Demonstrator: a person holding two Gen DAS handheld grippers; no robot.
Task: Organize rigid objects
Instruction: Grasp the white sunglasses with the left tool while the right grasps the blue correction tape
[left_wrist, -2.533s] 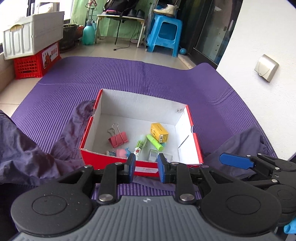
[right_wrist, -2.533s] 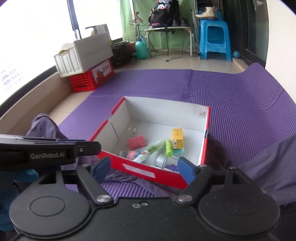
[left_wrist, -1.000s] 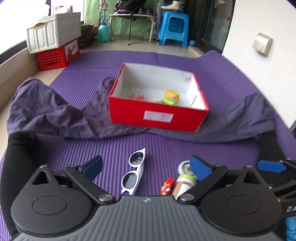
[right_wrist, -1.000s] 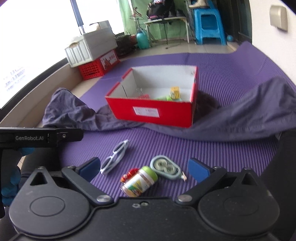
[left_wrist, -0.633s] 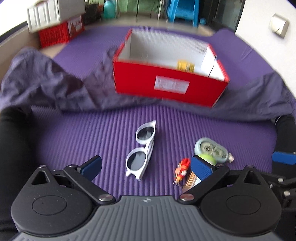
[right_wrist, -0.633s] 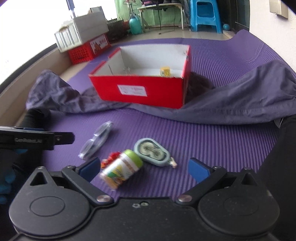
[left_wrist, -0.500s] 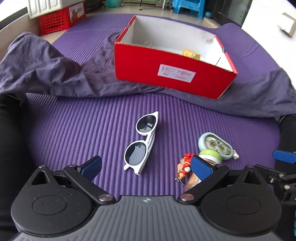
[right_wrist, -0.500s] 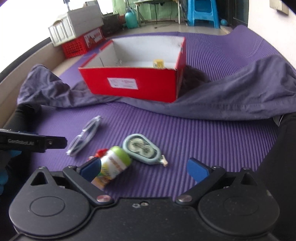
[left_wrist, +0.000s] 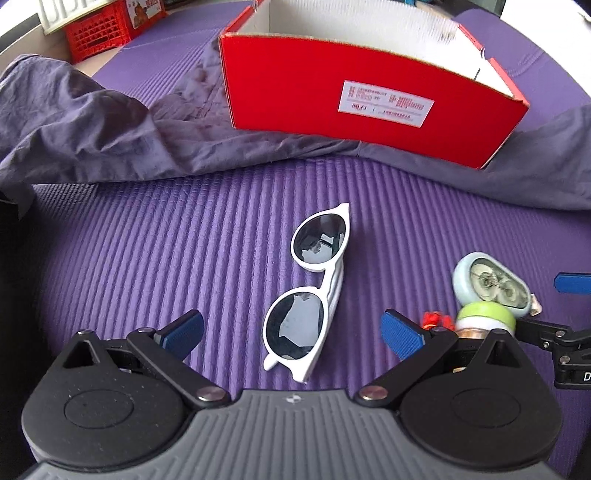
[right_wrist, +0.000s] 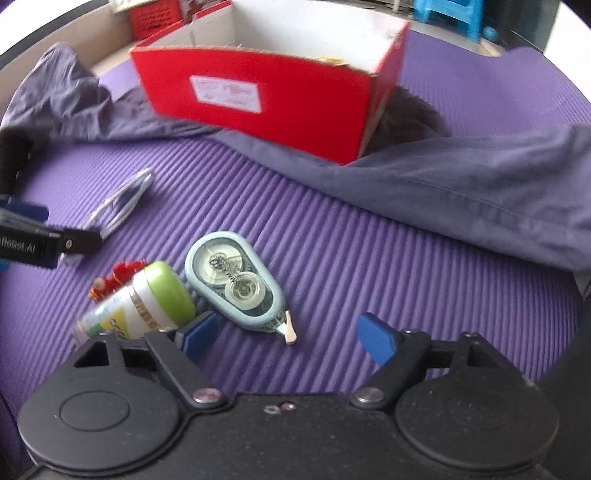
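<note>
Setting: a ribbed purple mat (left_wrist: 192, 236) on the floor, with a grey-violet cloth (left_wrist: 85, 125) crumpled across its far side.
Goal container: a red cardboard box (left_wrist: 351, 92), open at the top, standing on the cloth beyond the loose things (likely where they are meant to go).
Left claw (left_wrist: 291, 334): jaws wide, holding nothing, pointing steeply down over white sunglasses (left_wrist: 314, 291). The glasses lie folded lengthwise between the blue pads, untouched, so a squeeze would catch the frame across its narrow width.
Right claw (right_wrist: 291, 338): jaws closing but not yet gripping. A pale-blue correction tape dispenser (right_wrist: 236, 277) lies flat just ahead of the pads, its tip nearest the claw.
Beside it: a small bottle with a green cap (right_wrist: 144, 306) on its side, touching the dispenser, and a little red trinket (right_wrist: 114, 280) behind the bottle.
Judgement: each hand seems lined up for its own pick-up.
</note>
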